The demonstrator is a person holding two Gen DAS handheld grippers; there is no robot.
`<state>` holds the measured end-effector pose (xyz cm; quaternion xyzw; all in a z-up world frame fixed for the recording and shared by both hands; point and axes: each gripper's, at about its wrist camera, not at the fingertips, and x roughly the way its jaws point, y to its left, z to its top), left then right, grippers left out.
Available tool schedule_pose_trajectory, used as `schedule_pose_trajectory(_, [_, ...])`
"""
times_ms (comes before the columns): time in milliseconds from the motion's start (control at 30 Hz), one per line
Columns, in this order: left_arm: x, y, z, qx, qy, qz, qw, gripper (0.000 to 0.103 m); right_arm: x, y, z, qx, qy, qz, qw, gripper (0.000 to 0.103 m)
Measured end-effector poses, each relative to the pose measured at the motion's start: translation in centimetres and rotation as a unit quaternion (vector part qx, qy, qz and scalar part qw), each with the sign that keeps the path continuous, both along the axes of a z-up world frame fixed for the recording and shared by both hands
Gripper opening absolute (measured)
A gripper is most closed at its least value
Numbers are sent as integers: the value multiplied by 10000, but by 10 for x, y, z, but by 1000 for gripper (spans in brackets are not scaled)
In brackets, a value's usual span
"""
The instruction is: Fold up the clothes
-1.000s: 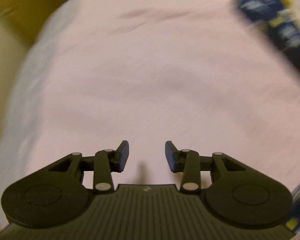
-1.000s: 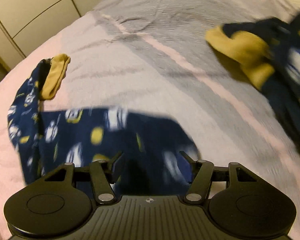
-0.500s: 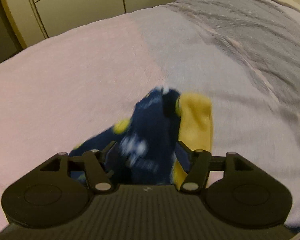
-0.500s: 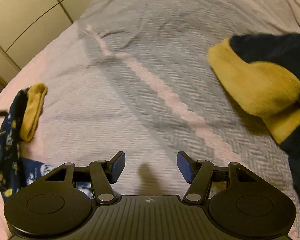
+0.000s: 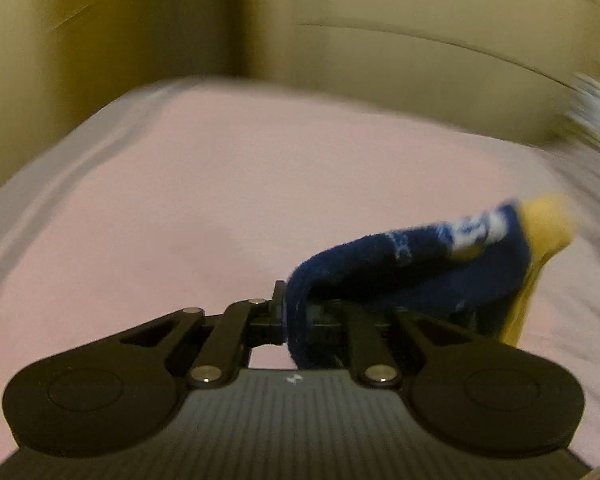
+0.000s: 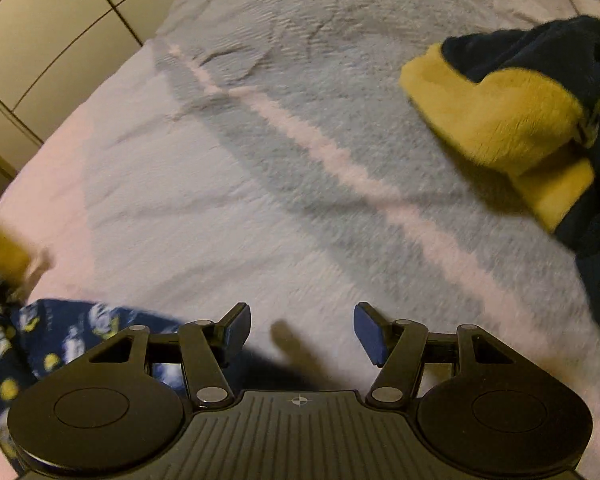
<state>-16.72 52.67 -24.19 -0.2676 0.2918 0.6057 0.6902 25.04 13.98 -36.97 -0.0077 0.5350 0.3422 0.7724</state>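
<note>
My left gripper [image 5: 296, 312] is shut on the edge of a navy patterned garment with a yellow cuff [image 5: 420, 264]. It holds the cloth lifted above the pink sheet [image 5: 220, 208], and the cuff end hangs to the right. My right gripper [image 6: 302, 330] is open and empty above the grey bedspread [image 6: 300, 140]. The same navy patterned garment [image 6: 40, 340] lies at its lower left. A second navy garment with a yellow cuff [image 6: 508, 112] lies at the upper right of the right wrist view.
Cream wardrobe doors [image 6: 52, 40] stand beyond the bed's far left edge. A pink stripe [image 6: 340, 164] runs diagonally across the grey bedspread. The bed's edge [image 5: 80, 152] curves along the left of the left wrist view, with a wall behind it.
My left gripper closed on the navy garment and lifted it, swinging left toward the pink side. My right gripper stayed open and shifted slightly over the bedspread.
</note>
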Motion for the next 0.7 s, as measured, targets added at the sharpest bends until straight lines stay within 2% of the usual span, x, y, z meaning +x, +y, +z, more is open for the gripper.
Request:
schedule_pose_trajectory(67, [-97,-16,-17,-703,177,916,9932,21,-15,2,0,108,155,67,9998,61])
schedule_pose_trajectory(133, [-167,-44,-39,-1221,465,1555,9792,21,-32,6,2,214,288,171,9992,61])
schedule_pose_trajectory(200, [-216,-71,-57,-1503,725,1820,9690,22,-49,11,4,286,329,299,9986,61])
schedule_pose_trajectory(267, [-249,-87,-76,-1636,860,1853,9651,24,-65,16,7,273,276,454,9982,61])
schedule_pose_trajectory(400, [-274,-89,-96,-1382,774,1511,9757,24,-99,23,16,84,16,888,9960,61])
schedule_pose_trajectory(500, [-277,-88,-86,-911,615,1073,9881,25,-125,19,23,-143,-329,1163,9926,61])
schedule_pose_trajectory(567, [-270,-75,-75,-694,573,654,9938,35,-140,16,27,-285,-510,1255,9904,61])
schedule_pose_trajectory(667, [-253,-45,-67,-515,729,-4,9960,40,-160,18,32,-471,-653,1271,9886,61])
schedule_pose_trajectory(700, [-246,-33,-67,-479,829,-221,9952,49,-165,22,33,-537,-730,1291,9875,61])
